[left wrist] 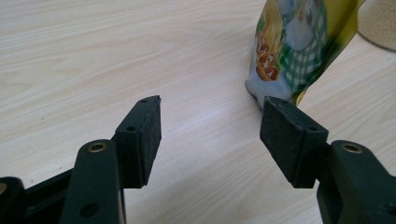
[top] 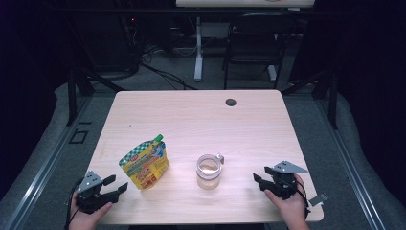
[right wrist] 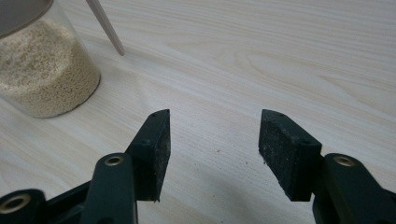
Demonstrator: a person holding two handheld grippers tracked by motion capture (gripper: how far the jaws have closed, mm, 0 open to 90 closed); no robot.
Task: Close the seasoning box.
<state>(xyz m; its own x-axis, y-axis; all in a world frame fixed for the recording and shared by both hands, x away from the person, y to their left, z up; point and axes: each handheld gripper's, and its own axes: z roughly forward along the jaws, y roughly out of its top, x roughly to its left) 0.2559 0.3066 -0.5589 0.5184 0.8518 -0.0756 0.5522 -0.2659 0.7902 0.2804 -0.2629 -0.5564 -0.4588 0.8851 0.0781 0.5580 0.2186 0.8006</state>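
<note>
We rest both grippers low at the table's [top: 191,115] near edge, left gripper [top: 116,185] jaws apart just beside the standing pouch [top: 145,163], right gripper [top: 259,179] jaws apart near the grain-filled jar [top: 209,171], likely staged for pouring.

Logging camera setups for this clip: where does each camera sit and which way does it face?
High view: above the near edge, looking forward and down on the table; both hands, left gripper, right gripper.
Left gripper view: low, along its open jaws at the pouch.
Right gripper view: low, along its open jaws, jar left.
Shared: pouch, jar, table.
</note>
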